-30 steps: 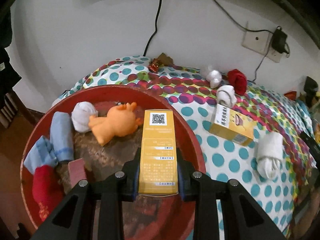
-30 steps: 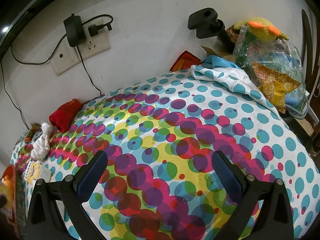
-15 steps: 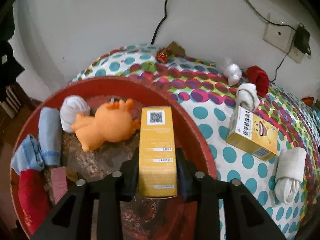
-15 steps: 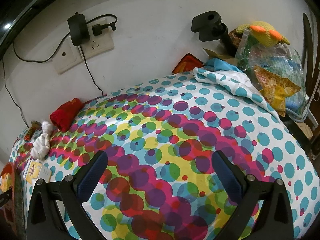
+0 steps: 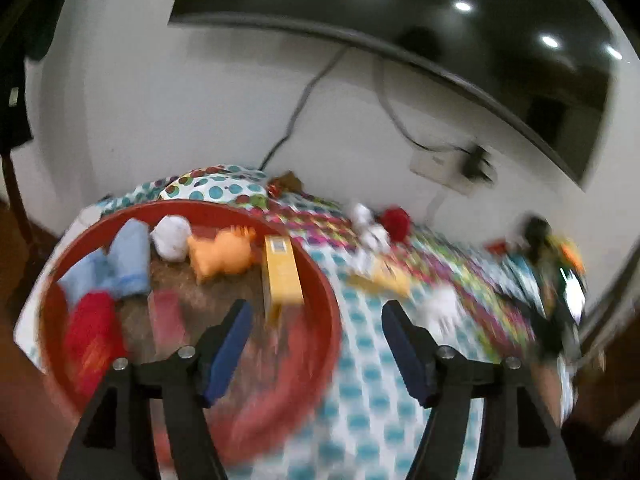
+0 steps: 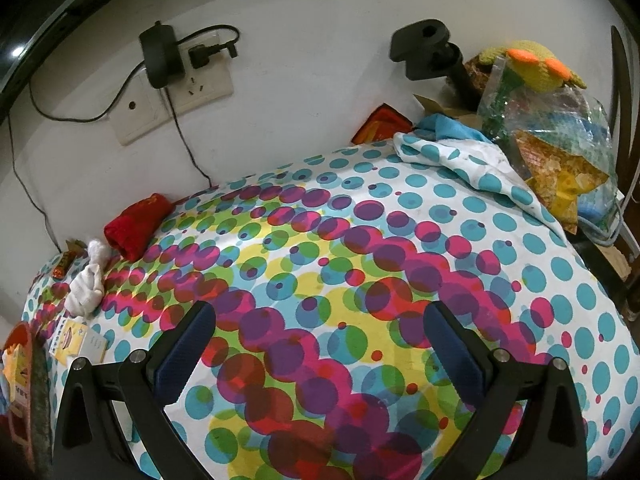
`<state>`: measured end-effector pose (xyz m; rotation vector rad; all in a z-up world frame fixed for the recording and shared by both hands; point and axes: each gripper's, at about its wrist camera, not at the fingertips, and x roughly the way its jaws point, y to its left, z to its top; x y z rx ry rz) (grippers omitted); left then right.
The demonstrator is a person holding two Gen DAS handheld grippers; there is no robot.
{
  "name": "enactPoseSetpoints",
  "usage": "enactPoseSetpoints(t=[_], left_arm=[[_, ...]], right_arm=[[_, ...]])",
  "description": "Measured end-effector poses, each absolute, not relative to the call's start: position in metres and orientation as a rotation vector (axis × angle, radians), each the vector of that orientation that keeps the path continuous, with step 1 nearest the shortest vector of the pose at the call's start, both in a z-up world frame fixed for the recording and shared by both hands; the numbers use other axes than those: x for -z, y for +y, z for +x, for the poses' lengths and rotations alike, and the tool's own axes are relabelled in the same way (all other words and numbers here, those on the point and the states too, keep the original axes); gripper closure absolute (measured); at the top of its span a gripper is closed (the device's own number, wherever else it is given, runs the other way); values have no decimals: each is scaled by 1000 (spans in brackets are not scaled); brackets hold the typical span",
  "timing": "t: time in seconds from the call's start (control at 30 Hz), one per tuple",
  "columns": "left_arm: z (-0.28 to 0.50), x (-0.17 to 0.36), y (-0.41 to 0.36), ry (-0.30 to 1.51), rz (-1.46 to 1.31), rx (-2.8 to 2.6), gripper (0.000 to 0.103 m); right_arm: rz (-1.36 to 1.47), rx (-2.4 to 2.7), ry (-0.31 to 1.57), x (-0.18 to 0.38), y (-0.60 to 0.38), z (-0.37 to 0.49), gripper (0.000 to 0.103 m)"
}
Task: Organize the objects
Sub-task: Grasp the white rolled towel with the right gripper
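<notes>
- Now my left gripper (image 5: 316, 314) has just been opening, nothing between its jaws.
- Ahead-left, the yellow box (image 5: 281, 271) lies in the red tray (image 5: 324, 300) against its rim, long axis pointing away.
- My right gripper (image 6: 320, 324) gapes over bare dotted cloth (image 6: 360, 240).
</notes>
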<state>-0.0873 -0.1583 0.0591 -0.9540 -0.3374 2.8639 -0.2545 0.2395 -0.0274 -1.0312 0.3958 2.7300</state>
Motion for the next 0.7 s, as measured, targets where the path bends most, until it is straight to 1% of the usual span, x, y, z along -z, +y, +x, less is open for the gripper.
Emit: enactPoseSetpoints(t=[0.1,0.2,0.27,0.33,0.37,0.4,0.43,0.47,0.5,0.53,0.57,0.6,0.63,0.7], left_arm=[[-29,-38,-148,-249,-972,-2808,34],[15,-9,-147,-271,-977,-2769,34],[28,11,-148,-322,-1006,-2739,34],[37,32,-150,-376,-1066,-2692,34],[41,38,-150,-384,-1081,-2660,34],[45,41,-149,-373,-1062,-2650,34],[50,41,-148,-351,-1038,-2663,34],[53,38,-149,-336,-1014,-2687,34],[57,32,-152,-380,-979,-2699,34],[62,28,-157,-445,-941,-2685,34],[62,24,-161,-515,-902,-2655,34],[64,22,-163,-541,-877,-2642,34],[64,21,-163,-528,-868,-2658,34],[67,22,-164,-480,-866,-2710,34]], right_arm=[[-1141,-2733,322,28,220,-249,0],[-1064,-2857,370,13,183,-214,0],[-1079,-2908,346,10,152,-201,0],[-1137,-2938,269,11,117,-196,0],[-1169,-2950,202,13,100,-197,0],[-1197,-2936,123,16,85,-200,0],[-1226,-2909,90,19,77,-205,0],[-1261,-2894,120,24,73,-211,16],[-1315,-2890,204,30,73,-219,30],[-1390,-2864,271,37,74,-228,67],[-1384,-2853,288,39,75,-232,68],[-1376,-2843,273,39,75,-235,68],[-1388,-2832,273,39,75,-237,69],[-1381,-2820,273,34,78,-234,76]])
